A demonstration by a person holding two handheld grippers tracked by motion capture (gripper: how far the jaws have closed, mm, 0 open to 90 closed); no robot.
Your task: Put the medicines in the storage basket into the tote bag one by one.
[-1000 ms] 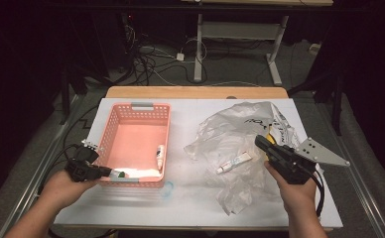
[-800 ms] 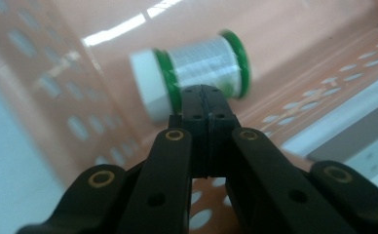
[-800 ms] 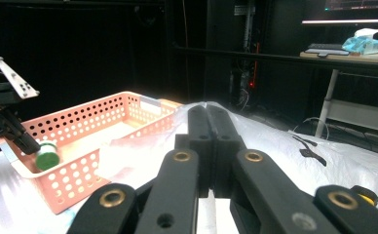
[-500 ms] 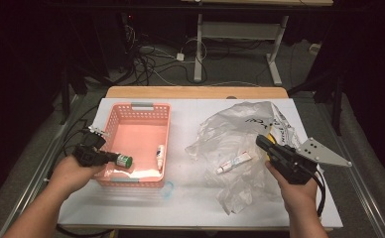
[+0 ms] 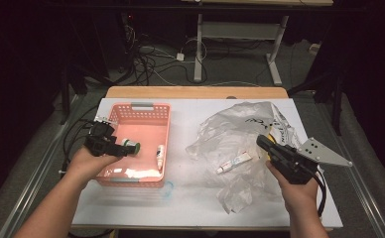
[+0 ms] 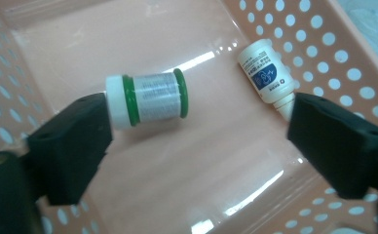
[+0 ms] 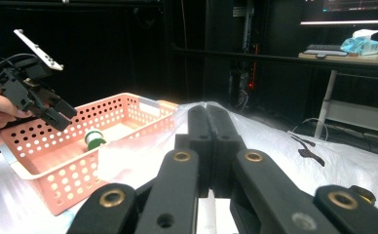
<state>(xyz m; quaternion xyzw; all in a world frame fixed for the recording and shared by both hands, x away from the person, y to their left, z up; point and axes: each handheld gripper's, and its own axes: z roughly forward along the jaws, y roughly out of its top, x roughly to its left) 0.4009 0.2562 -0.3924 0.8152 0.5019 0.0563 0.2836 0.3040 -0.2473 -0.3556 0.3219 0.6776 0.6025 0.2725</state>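
Basket (image 5: 131,176) is sitting at table's (image 5: 190,203) 9 o'clock, spool (image 5: 129,147) and bottle (image 5: 159,153) lying in it. Plastic bag (image 5: 240,139) is lying at 3 o'clock, tube (image 5: 234,162) resting on it.

A dark room surrounds a brightly lit counter (image 5: 190,203) covered with a white sheet, with a strip of bare wood (image 5: 195,92) showing along its far edge. Beyond the counter, a grey floor (image 5: 230,64) carries a tangle of black and white cables (image 5: 151,59). A white-legged desk frame (image 5: 240,34) stands on that floor, farther back. Metal rails (image 5: 36,173) run along the counter's left and right sides. In the right gripper view, a second desk (image 7: 362,58) at the far right holds a keyboard (image 7: 323,48) and a crumpled blue-green cloth (image 7: 360,43), under a lit screen edge (image 7: 348,21). The walls are lost in blackness.
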